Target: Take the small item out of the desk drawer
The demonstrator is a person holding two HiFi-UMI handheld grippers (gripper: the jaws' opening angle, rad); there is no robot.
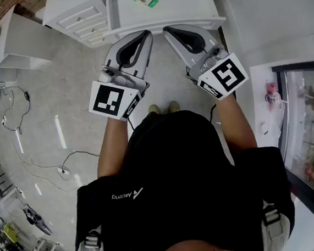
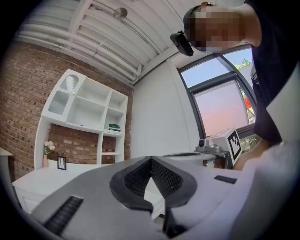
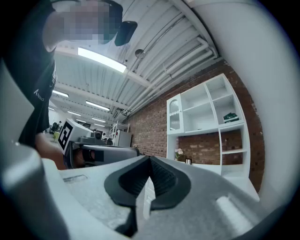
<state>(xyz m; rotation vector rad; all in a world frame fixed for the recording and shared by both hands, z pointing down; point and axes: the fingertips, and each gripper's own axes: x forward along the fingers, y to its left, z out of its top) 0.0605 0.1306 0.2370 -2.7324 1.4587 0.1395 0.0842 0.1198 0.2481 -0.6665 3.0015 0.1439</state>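
Note:
A white desk (image 1: 181,1) stands ahead of me at the top of the head view, with a stack of drawers (image 1: 83,21) on its left side, all of which look pushed in. A small green item (image 1: 147,0) lies on the desk top. My left gripper (image 1: 148,33) and right gripper (image 1: 165,30) are held side by side just before the desk's front edge, tips aimed at it. Both are shut with nothing between the pads. In the left gripper view the left gripper (image 2: 151,159) has its jaws meeting at the tips, and so does the right gripper (image 3: 150,158) in its own view. The drawer's inside is hidden.
A white shelf unit (image 2: 89,108) rises over the desk against a brick wall (image 3: 150,117). Cables (image 1: 39,161) trail over the floor at the left, near a white cabinet (image 1: 17,47). A white counter (image 1: 268,106) and a glass case (image 1: 312,129) stand at the right.

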